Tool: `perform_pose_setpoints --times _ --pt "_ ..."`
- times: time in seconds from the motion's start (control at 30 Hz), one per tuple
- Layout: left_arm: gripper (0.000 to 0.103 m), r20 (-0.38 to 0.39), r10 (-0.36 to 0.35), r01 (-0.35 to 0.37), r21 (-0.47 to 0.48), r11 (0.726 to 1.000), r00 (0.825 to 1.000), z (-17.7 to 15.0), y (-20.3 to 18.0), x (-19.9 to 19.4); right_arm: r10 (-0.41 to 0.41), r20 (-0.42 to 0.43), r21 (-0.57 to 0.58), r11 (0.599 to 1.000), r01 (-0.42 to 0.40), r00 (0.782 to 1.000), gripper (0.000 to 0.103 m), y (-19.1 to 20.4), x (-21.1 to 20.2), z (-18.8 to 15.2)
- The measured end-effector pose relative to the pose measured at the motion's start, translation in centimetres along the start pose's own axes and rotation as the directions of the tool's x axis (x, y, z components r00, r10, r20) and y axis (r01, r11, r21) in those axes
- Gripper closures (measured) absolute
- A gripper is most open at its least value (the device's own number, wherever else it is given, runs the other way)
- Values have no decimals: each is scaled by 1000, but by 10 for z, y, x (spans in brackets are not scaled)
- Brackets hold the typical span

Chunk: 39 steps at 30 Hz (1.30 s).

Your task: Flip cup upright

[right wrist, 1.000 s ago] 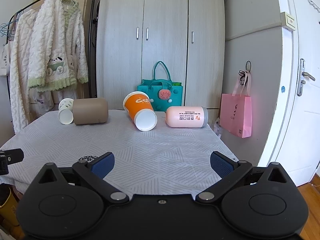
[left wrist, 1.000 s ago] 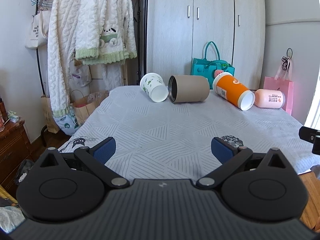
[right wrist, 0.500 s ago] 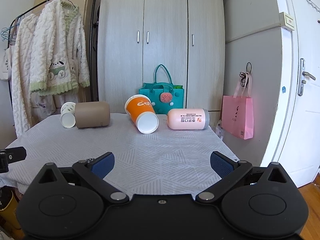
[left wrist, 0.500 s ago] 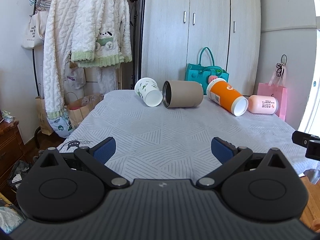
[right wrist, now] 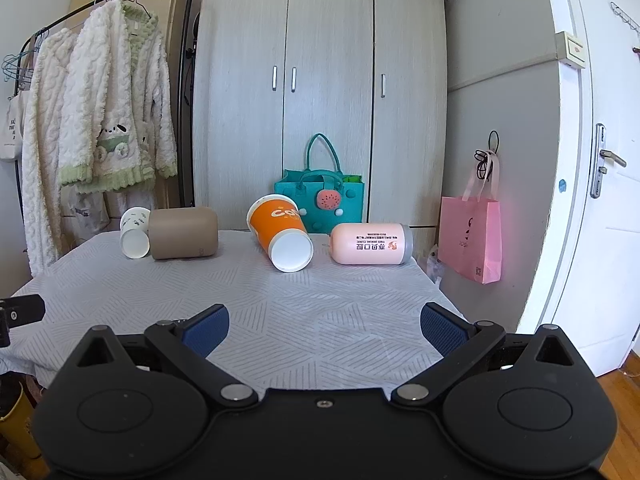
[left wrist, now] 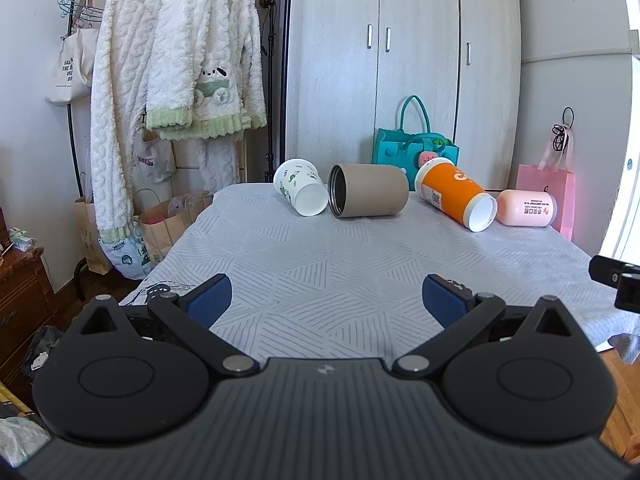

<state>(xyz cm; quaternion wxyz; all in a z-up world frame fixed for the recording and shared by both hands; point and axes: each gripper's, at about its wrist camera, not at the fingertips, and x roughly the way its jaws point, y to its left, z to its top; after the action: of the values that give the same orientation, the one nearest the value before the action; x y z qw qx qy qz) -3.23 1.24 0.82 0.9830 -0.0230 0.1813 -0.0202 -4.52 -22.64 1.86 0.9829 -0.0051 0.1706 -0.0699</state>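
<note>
Orange cup (right wrist: 280,231) on side, nothing inside | left tool (left wrist: 326,301), right tool (right wrist: 325,327) spread, holding nothing

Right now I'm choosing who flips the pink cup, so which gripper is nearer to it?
Right. The pink cup lies just right of straight ahead of the right gripper; for the left gripper it lies at the table's far-right corner, well off to the side.

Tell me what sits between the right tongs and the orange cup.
Nothing visible. Only bare tablecloth lies between the open right tongs and the orange cup, which lies on its side with the pink bottle beside it.
</note>
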Motion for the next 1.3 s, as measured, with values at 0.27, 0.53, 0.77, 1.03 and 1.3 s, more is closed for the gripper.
perform_pose_setpoints --times 0.27,0.53,0.77,1.03,1.3 --pt "0 4 -15 15 5 1000 1000 1 3 -1 1 1 -2 1000 -1 1000 0 0 0 0" --pt "0 -10 -7 7 11 1000 1000 2 2 0 1 0 -11 1000 -1 1000 0 1 -3 -1" --pt "0 -53 10 -10 2 1000 999 5 4 11 3 -19 -16 1000 -4 1000 0 2 4 -1" --pt "0 -102 -5 6 8 1000 995 24 -2 20 136 -38 7 991 -136 990 0 -7 8 10" --pt "0 -122 -86 88 16 996 989 76 -6 37 320 -15 -63 945 -320 947 0 -25 9 58"
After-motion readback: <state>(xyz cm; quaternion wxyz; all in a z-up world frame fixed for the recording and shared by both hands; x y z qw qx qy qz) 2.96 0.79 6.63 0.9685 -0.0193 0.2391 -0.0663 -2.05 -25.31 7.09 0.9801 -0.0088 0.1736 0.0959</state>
